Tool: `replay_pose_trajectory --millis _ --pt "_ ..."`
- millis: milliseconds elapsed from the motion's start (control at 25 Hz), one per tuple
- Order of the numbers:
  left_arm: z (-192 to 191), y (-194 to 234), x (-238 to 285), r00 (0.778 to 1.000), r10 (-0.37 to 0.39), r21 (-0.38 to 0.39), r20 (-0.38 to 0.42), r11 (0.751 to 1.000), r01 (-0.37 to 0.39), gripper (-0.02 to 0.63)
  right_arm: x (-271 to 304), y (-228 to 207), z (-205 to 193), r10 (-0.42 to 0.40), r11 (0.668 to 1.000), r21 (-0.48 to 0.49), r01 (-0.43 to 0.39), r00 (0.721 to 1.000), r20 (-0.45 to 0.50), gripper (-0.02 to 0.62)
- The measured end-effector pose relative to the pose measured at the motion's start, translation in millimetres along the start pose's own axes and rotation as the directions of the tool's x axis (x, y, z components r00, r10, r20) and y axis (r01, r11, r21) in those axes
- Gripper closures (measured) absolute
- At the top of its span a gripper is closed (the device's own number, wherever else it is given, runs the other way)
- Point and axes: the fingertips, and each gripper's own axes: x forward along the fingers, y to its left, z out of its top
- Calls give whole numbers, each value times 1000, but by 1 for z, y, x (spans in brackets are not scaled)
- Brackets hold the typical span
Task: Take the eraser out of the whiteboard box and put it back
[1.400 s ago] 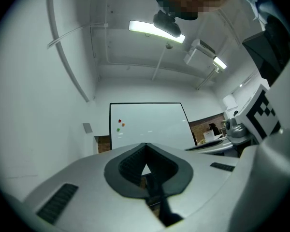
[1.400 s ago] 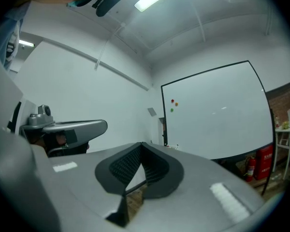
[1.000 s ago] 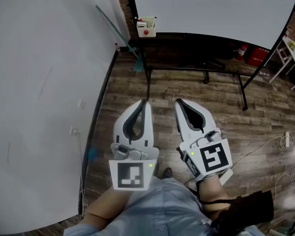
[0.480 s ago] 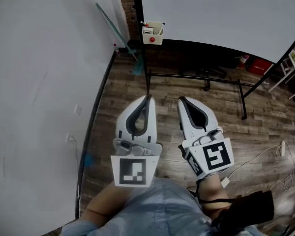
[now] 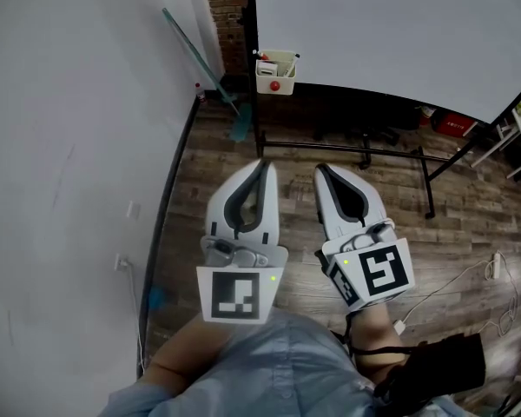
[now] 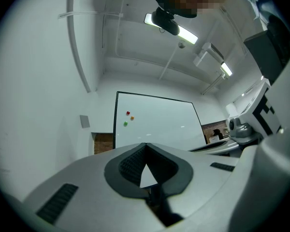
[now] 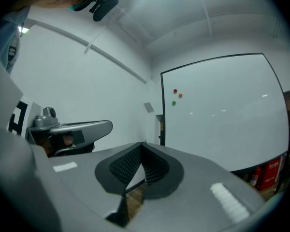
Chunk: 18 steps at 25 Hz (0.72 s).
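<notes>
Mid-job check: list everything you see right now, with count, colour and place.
whiteboard: one, white with black frame, on a black stand ahead
whiteboard box: one, cream, at the board's lower left corner; contents too small to tell
magnets: three, red, orange and green, upper left of the board
broom or mop: one, teal handle, leaning at the left wall
fire extinguisher: one, red, under the board at right
power strip: one, white, wooden floor at right
left gripper: white, shut, empty
right gripper: white, shut, empty

Office or classroom-type room: a large whiteboard is standing on a wheeled frame over a wood-plank floor, white walls are enclosing it, and strip lights are glowing overhead.
</notes>
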Motion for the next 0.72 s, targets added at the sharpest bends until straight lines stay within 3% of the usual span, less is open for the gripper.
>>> replay_pose_trajectory --millis 720 --pt "-29 36 43 999 -43 -31 -30 999 42 601 54 -19 -10 -47 999 15 47 999 -16 594"
